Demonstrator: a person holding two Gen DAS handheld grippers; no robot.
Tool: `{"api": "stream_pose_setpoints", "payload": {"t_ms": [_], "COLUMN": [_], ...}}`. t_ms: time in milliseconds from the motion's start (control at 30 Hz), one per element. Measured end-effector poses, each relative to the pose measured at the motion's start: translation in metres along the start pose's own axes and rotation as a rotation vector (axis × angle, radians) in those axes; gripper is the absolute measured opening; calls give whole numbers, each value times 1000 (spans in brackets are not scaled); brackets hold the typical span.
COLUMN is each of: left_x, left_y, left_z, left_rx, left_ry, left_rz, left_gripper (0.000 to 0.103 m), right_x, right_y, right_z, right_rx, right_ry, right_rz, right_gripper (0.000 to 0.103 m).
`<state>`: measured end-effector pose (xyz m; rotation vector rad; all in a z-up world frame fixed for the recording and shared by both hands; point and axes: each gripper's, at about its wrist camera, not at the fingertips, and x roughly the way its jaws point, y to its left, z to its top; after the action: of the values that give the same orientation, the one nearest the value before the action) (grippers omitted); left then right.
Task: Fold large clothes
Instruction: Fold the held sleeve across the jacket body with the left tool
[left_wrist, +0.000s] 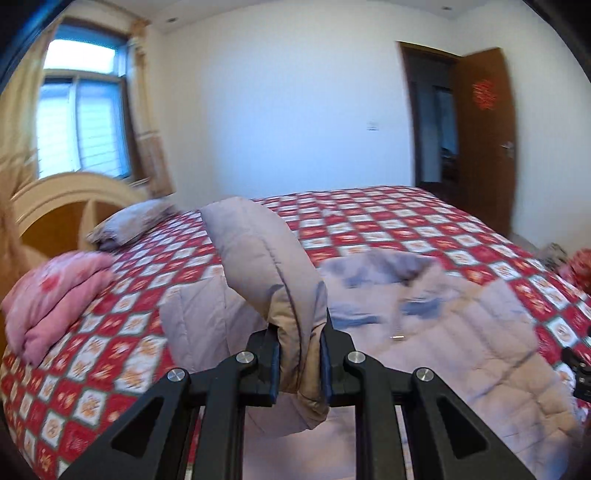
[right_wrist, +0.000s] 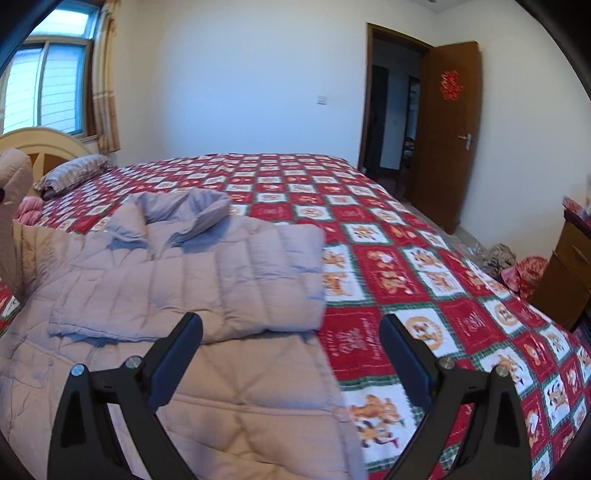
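While the left tongs (left_wrist: 298, 354), tilted downward, pinch a lifted sleeve (left_wrist: 266, 266) of the puffer jacket (right_wrist: 192, 280), the right tongs (right_wrist: 291, 354) hover spread over the bed (right_wrist: 406, 258).

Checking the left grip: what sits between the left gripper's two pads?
In the left wrist view, a lifted sleeve of the padded jacket is pinched in the left gripper.

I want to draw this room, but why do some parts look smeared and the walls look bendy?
Left wrist view: the window, the door and the jacket are smeared by motion blur, while the left tongs gripping the sleeve stay sharp. Right wrist view: much crisper, though the jacket's edge is slightly soft. Both views: the fisheye lens curves straight lines, and the corners go dark.
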<state>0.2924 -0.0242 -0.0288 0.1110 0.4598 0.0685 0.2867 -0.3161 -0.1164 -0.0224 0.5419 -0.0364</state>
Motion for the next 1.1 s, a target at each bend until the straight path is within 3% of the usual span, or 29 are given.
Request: {"api": "stream_pose_setpoints", "payload": {"t_ms": [133,200,267,333,433,567,700,767,867,1000,1100], "left_x": [4,8,7,-1,-5,13,47,64,79,89,89], "left_y": [-53,-79,-100,-112,-116,-82,-22,18,61,86,97], "left_z": [-1,-3,-5,-8,-7,-17,-38,-51,-71,-93,-101], "left_rx": [39,52,84,96,98,102,65,4,-76,-105,-118], "left_ry": [1,12,16,-33,-71,-49,42,110,177,235,259], "left_rz": [-50,-89,-90,-78,-86,-6,146,219,262,273,252], "left_gripper": [18,28,69,86,89,89,89,89,89,89,89], "right_x": [3,5,7,9,11,11,15,21,41,81,102], "right_y": [-19,-26,-31,-34,-34,-26,2,27,64,107,121], "right_z": [-6,-11,-15,-18,-21,-15,-1,13,26,25,10], "right_rx": [49,64,74,80,79,85,72,73,75,53,14], "right_ry": [11,16,30,41,57,70,81,104,164,288,373], "right_rz": [-6,-8,-7,-7,-4,29,110,205,304,365,336], "right_gripper": [98,98,98,98,98,98,98,98,96,67,22]}}
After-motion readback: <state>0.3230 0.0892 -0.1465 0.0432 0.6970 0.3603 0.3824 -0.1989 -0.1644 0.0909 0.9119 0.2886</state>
